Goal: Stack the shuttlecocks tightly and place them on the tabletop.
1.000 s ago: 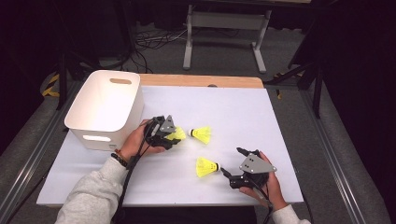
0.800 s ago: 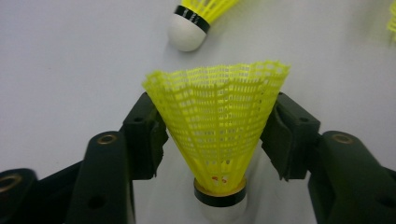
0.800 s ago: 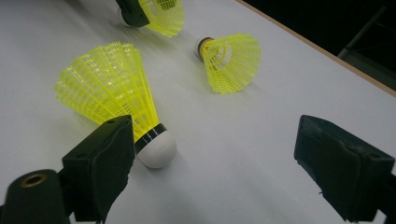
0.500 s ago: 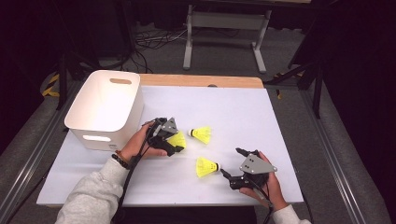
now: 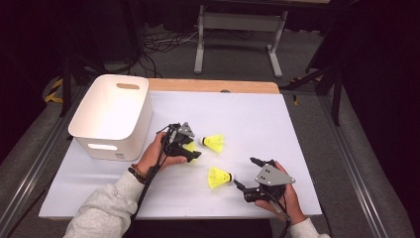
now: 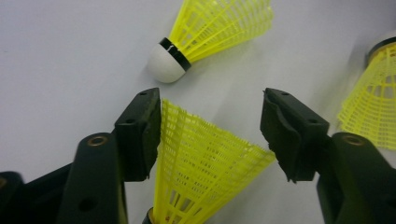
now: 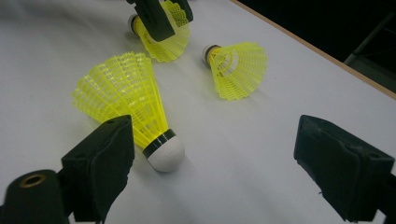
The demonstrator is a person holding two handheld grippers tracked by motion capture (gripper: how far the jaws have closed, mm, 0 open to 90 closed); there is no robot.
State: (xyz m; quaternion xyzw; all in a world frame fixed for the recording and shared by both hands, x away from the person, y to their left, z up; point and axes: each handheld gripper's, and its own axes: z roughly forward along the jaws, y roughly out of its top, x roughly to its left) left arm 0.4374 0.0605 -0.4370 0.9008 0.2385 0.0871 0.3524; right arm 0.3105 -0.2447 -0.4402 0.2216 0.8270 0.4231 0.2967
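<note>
Shuttlecock (image 6: 205, 158): yellow mesh cone skirt

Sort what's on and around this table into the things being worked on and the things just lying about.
In use:
left gripper, open around a shuttlecock
right gripper, open by a second shuttlecock
third shuttlecock
white bin, probably their destination

Lying about:
floor cables
metal stand

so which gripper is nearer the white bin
Left. The left gripper sits just right of the white bin, jaws open around a shuttlecock. The right gripper is far off, near the table's front right.
</note>
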